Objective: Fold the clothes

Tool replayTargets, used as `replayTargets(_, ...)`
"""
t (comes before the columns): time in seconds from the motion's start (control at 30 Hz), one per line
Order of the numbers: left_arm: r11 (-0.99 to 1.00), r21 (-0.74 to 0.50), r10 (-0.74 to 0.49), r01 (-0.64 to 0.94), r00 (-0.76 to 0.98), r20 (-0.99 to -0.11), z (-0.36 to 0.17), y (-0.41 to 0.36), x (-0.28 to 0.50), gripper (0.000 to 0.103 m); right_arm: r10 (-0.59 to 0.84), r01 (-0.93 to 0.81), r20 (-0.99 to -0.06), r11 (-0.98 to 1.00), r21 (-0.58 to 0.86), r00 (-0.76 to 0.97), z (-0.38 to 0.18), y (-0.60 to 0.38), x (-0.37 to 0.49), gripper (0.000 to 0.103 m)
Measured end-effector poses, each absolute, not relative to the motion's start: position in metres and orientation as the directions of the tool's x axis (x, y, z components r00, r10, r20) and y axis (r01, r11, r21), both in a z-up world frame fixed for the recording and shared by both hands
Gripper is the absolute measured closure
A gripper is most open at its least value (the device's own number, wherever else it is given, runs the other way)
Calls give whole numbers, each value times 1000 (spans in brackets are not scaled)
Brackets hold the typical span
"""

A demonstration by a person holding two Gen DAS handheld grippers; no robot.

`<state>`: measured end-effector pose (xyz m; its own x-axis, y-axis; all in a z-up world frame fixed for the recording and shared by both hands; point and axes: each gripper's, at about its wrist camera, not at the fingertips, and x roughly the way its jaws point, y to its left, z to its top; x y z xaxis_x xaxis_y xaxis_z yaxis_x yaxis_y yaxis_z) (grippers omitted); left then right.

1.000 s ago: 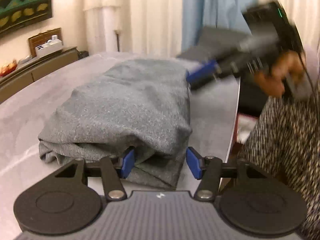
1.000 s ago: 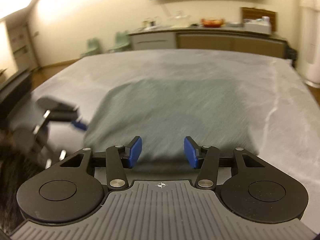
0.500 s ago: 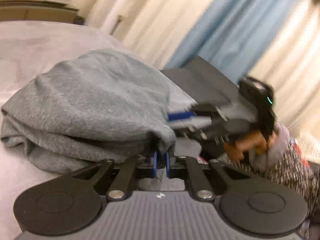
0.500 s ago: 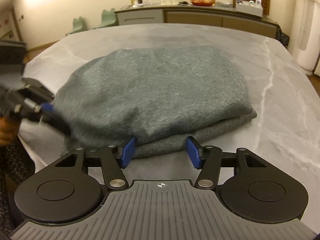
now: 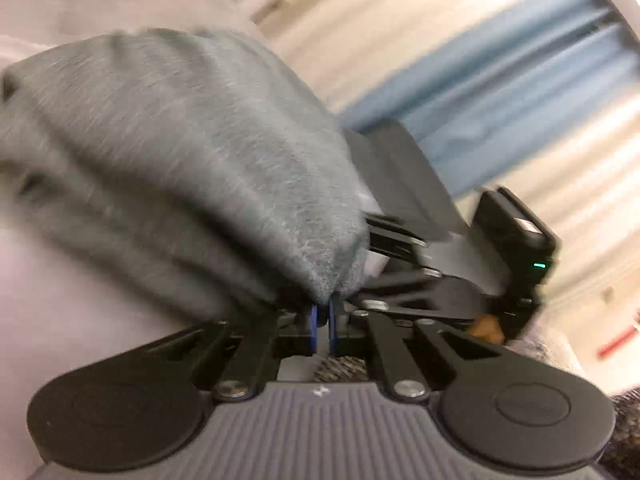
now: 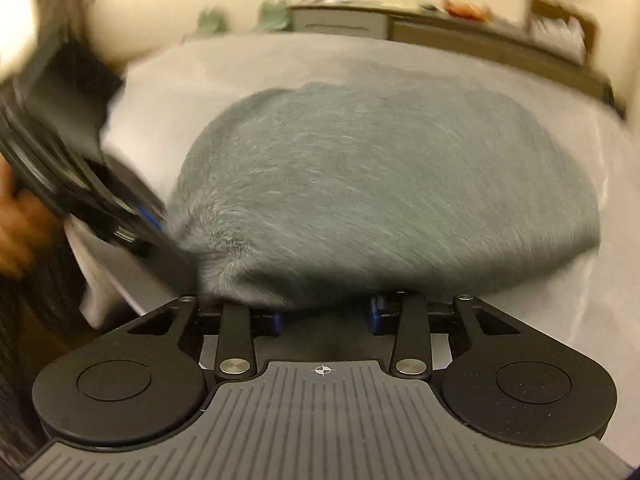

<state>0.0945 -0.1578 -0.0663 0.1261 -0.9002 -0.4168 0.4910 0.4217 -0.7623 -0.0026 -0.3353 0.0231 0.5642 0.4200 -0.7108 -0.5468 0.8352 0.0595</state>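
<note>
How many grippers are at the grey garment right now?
2: the left gripper is pinching the grey garment at its near corner; the right gripper is closing around the adjacent edge.

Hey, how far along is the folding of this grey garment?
Mostly done: the grey garment already lies in a thick folded bundle on the table. In hand: the left tongs pinch its near corner, and the right tongs are closing with the edge between them. Left: probably one last fold or a tidy.

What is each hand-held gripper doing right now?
Left hand-held gripper: shut on the grey garment's corner.
Right hand-held gripper: jaws closing around the garment's near edge, not yet pinching.
</note>
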Motion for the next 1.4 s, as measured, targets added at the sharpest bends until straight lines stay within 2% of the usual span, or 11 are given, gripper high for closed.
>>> replayTargets(0.33, 473, -741, -870, 476, 120, -478, -99, -186, 93, 95, 361, -379, -673, 916, 128, 646, 46, -421, -8, 61)
replayTargets(0.47, 458, -713, -876, 531, 135, -462, -91, -197, 83, 95, 359, -237, -624, 932, 273, 693, 50, -455, 3, 40)
replayTargets(0.67, 449, -708, -888, 546, 182, -423, -87, -206, 74, 66, 390, -26, -594, 849, 527, 704, 37, -487, 40, 34)
replayTargets(0.73, 505, -678, -860, 534, 246, -447, -88, -215, 73, 74, 412, -6, -569, 814, 580, 712, 30, -486, 50, 41)
replayTargets(0.77, 528, -663, -847, 531, 271, -457, -86, -217, 73, 97, 410, -12, -553, 811, 586, 726, 30, -483, 53, 66)
replayTargets(0.8, 525, -654, -849, 545, 283, -447, -79, -213, 69, 97, 405, -20, -538, 812, 584, 740, 31, -479, 54, 83)
replayTargets(0.93, 551, -552, -831, 626, 348, -434, -52, -211, 52, 98, 386, -121, -450, 849, 514, 805, 53, -456, 45, 90)
replayTargets(1.13, 590, -538, -790, 602, 290, -541, -76, -214, 25, 98, 357, 14, -562, 835, 550, 746, 29, -462, 52, 91)
replayTargets(1.23, 596, -568, -785, 568, 260, -563, -94, -224, 15, 100, 332, 32, -579, 848, 528, 744, 25, -463, 54, 88)
replayTargets(1.33, 597, -536, -776, 598, 259, -575, -81, -215, 4, 92, 279, 104, -586, 839, 535, 761, 26, -476, 47, 55)
replayTargets(1.4, 566, -495, -790, 659, 263, -553, -63, -201, -8, 88, 181, 160, -559, 847, 506, 809, 36, -486, 34, 57)
